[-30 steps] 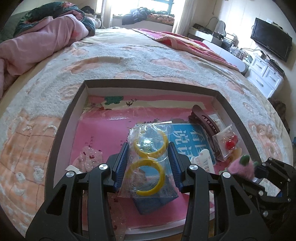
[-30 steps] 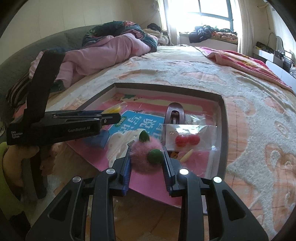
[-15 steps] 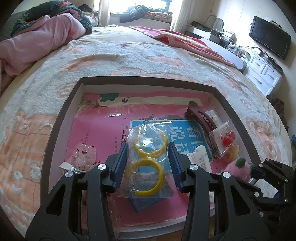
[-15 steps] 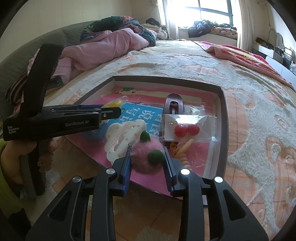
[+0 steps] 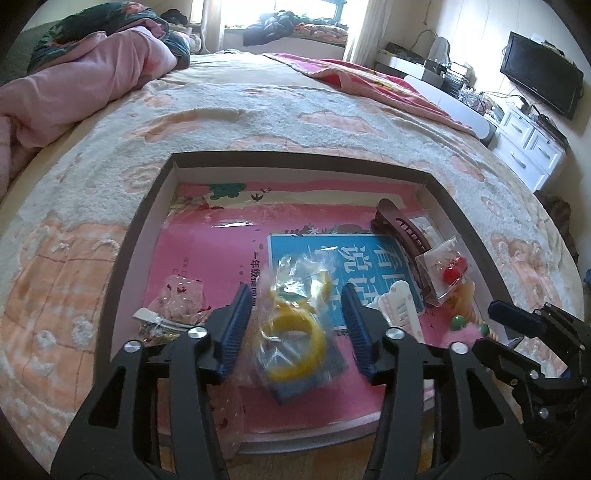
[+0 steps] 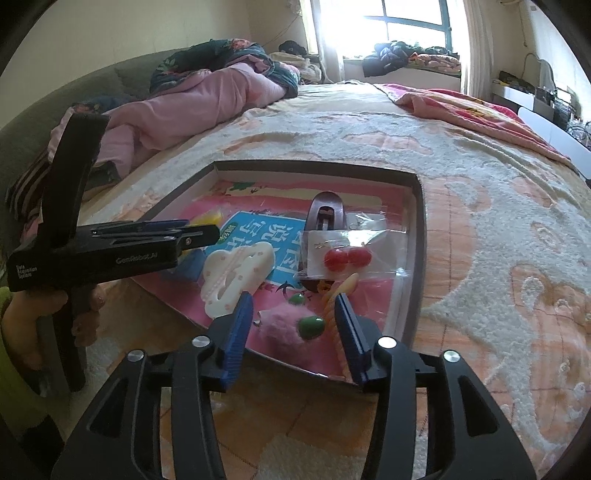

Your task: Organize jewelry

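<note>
Since the earlier frames, both pairs of jaws had been spread: the left gripper (image 5: 295,317) was parted around the bag of yellow bangles (image 5: 295,325), no longer pinching it, and the right gripper (image 6: 291,325) was opened beside the pink pompom (image 6: 286,325). Both items were left lying at the near edge of the box (image 5: 147,221). "GenRobot.AI" could be read on the left gripper's side.

Bare pink liner (image 5: 207,254) left of hair claw (image 5: 402,236)

Sunlit window (image 6: 410,22); blanketed bed (image 5: 258,110)
</note>
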### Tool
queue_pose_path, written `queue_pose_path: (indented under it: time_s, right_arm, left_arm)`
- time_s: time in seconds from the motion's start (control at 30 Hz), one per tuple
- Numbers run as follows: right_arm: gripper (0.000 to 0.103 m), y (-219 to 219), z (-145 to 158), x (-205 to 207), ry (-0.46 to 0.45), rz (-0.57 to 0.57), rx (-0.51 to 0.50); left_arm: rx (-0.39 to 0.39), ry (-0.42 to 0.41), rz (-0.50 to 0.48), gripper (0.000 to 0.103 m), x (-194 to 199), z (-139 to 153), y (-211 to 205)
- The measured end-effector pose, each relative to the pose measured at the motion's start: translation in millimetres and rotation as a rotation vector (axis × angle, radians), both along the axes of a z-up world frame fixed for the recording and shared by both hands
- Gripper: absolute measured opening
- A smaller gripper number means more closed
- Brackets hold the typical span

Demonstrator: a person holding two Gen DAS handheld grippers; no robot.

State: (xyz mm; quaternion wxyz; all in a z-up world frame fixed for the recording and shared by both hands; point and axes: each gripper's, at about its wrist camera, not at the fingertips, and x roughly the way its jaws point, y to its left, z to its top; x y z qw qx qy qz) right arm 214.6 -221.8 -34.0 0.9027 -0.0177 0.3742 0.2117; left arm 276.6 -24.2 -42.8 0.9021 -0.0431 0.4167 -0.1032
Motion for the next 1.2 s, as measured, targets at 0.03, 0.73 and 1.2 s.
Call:
queue_pose_path:
  time_s: [0.03,0.73,1.2]
  right_arm:
    - [0.050,-1,2,-1,-0.004,-0.003,0.003]
    - [0.076,-15,33,-35,-0.079,-0.047,0.042]
    - [0.094,-23,53,-68,-0.151,-0.093,0.083]
  left_arm:
    - [0.000,-0.003,0.003,0.046,-2,2,1]
    - [0.001,-0.068,0.057,0.081,-46,39,17]
    - [0.024,-0.137,0.071,0.092,-94,52,15]
